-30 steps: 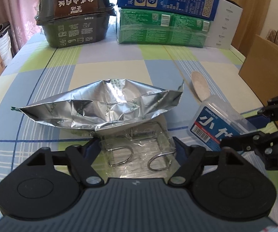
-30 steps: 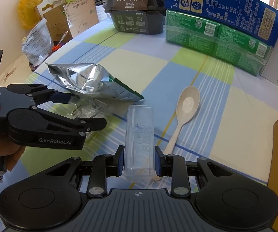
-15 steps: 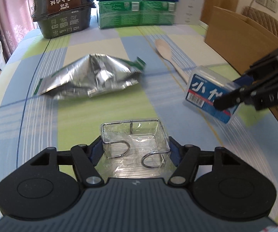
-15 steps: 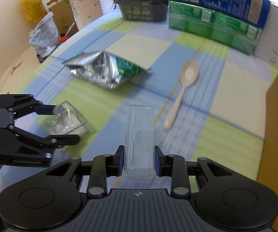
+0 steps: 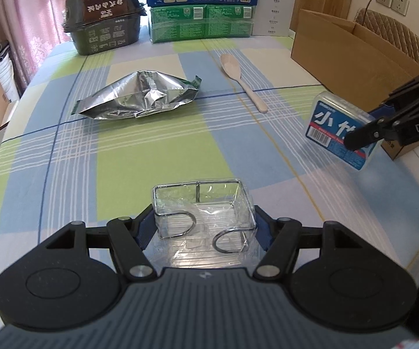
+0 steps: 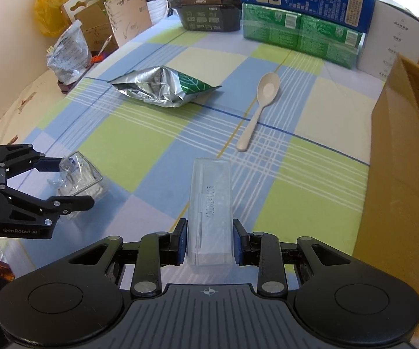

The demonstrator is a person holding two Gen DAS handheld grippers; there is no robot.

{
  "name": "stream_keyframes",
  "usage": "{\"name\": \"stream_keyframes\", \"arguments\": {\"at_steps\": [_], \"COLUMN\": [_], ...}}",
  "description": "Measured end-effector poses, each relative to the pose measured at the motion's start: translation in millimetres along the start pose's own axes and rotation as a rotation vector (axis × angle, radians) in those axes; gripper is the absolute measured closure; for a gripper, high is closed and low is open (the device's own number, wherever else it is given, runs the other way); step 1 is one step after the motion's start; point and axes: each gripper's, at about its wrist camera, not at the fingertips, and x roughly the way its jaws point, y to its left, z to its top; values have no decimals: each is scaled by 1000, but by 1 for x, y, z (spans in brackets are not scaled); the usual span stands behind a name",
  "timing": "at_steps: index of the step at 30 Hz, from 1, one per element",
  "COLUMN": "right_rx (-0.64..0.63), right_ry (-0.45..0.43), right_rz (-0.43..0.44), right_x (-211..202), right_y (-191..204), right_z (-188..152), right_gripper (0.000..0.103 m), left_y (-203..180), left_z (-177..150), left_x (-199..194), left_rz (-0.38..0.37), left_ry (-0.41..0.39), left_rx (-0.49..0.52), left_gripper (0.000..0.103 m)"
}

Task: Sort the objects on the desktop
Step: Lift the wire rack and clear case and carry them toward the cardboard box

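Cardboard is what the coming move turns on: the open brown box point(image 6: 395, 157) stands along the right edge of the tabletop point(image 6: 157, 157), at about two to three o'clock from my right claw point(image 6: 209, 241) in its own view. I judge that box to be the likely place for sorted items, though nothing confirms it.

My right claw is clamped on the clear plastic case point(image 6: 210, 203), pads pressing its two long sides near the rear end. The case's long axis runs straight ahead towards twelve o'clock, roughly parallel to the near wall of the box. I would have to swing right to bring it over the opening. In the left view the case's blue label point(image 5: 336, 129) shows just beside the box's near corner, at two o'clock.

My left claw point(image 5: 203, 226) is closed on the wire holder wrapped in clear film point(image 5: 203, 212), which sits square between the pads. The box lies well apart from this claw, at one to two o'clock, so the right hand is plainly the nearer.

On the tabletop, not yet picked up:
- Foil pouch point(image 5: 139, 99), at eleven o'clock from the left claw, long axis lying crosswise.
- Pale spoon point(image 6: 260, 107), at twelve to one o'clock from the right claw, bowl pointing away, handle towards me.
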Motion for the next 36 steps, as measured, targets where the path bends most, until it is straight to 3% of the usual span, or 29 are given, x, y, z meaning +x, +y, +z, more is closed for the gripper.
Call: {"name": "stream_keyframes", "arguments": {"at_steps": [17,36], "right_rx": [12,75], "right_ry": [-75,-142], "right_rz": [-15,-34], "right_x": [-74,-130], "right_y": [13,7], "right_z": [-20,-52], "right_gripper": [75,75], "left_y": [-41,-88], "left_z": [10,18], "left_x": [-61,-89], "left_rz": [30,3], "left_ry": [-24,-38], "left_rx": [14,2], "left_gripper": [40,40]}}
